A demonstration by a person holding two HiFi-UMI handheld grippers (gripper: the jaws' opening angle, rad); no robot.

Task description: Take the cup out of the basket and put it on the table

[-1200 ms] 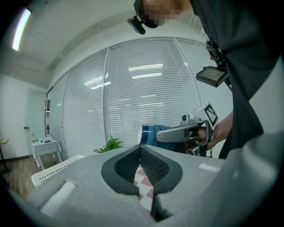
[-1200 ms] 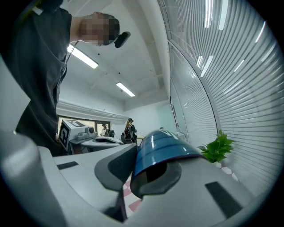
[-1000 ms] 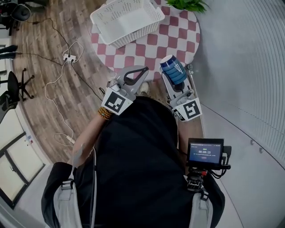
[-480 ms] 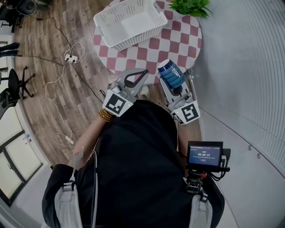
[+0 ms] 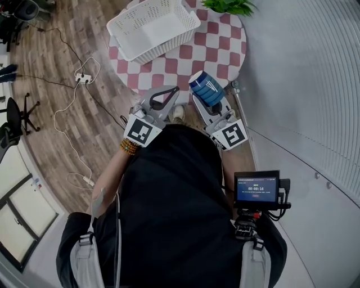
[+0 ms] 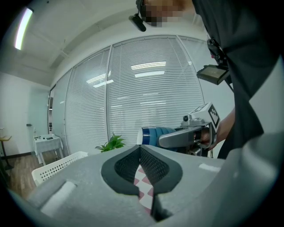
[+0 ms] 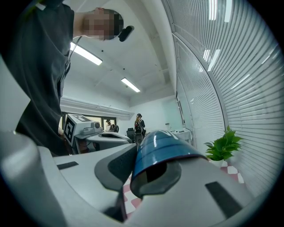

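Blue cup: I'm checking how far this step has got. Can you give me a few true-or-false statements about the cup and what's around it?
1. The cup lies in the basket. False: it is out of the basket, clamped on its side in the jaws of the right gripper.
2. The left gripper has its jaws together with nothing between them. True.
3. The basket stands on the checkered table. True.
4. The plant stands on the wooden floor. False: it stands on the table, at its far edge near the blinds.
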